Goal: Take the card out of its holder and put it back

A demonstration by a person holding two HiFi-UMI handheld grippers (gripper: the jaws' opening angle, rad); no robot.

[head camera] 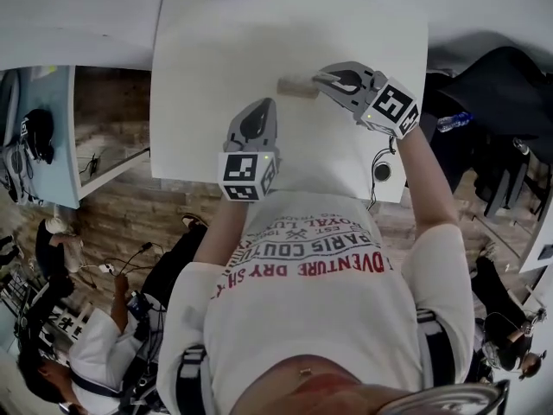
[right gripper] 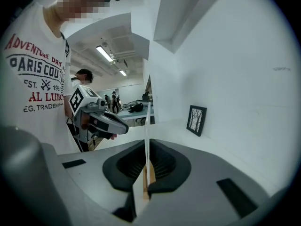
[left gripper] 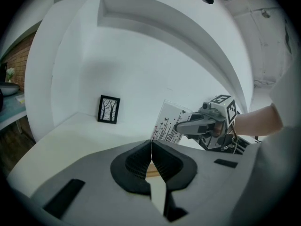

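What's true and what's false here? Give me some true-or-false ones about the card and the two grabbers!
1. The right gripper is pinching the card. True.
2. The left gripper is holding the card too. False: its jaws are shut together and it is apart from the card.
3. The card is blank. False: it has dark plant stems and butterflies printed on it.
4. A small black picture frame stands at the back of the table. True.
5. The table is brown. False: it is white.
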